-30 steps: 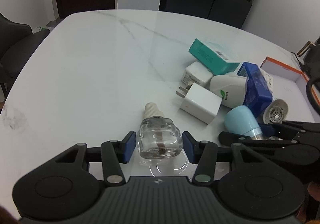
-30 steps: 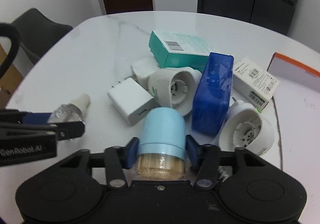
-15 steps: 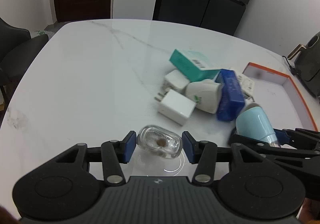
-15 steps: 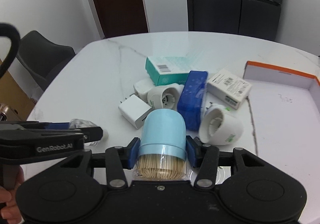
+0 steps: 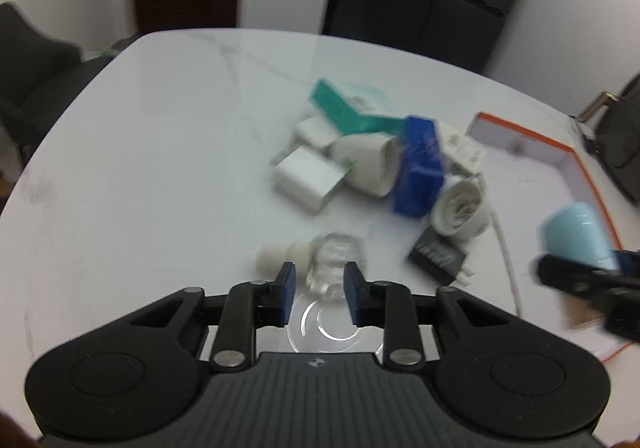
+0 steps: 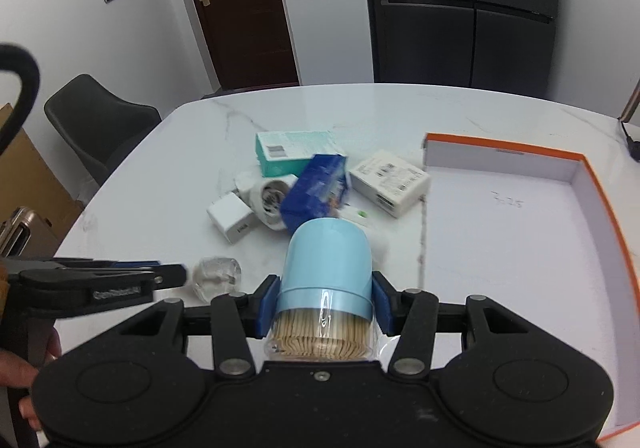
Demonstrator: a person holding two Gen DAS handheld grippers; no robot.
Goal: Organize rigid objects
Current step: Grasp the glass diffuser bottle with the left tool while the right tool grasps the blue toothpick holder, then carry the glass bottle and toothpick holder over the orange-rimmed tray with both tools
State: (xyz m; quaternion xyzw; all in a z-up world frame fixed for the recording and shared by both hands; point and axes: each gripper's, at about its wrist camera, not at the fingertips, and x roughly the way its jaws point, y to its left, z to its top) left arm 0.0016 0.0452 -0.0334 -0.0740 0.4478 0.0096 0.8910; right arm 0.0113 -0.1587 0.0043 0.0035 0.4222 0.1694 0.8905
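A clear glass bottle (image 5: 336, 262) with a white cap (image 5: 274, 258) hangs blurred at the tips of my left gripper (image 5: 320, 276), cap to the left. The jaws are closing, and the bottle's near end sits pinched between the blue pads. From the right wrist the bottle (image 6: 218, 276) shows just past the left gripper (image 6: 176, 272). My right gripper (image 6: 324, 300) is shut on a light blue toothpick holder (image 6: 328, 260), its clear base full of toothpicks. It is held above the table near the orange-rimmed white tray (image 6: 504, 146). The left wrist view shows the holder (image 5: 576, 236) at far right.
On the white marble table (image 6: 168, 176) lies a pile: teal box (image 6: 294, 150), blue box (image 6: 316, 192), white carton (image 6: 390, 180), white charger (image 6: 230, 214), white plug-in unit (image 6: 268, 200), black adapter (image 5: 438, 256). A dark chair (image 6: 96, 120) stands at the left. A hand (image 6: 16, 368) holds the left gripper.
Both grippers rose and drew back from the pile. The bottle swung in the left jaws, cap now to the left, and those jaws narrowed. The right gripper carried the blue holder toward the tray.
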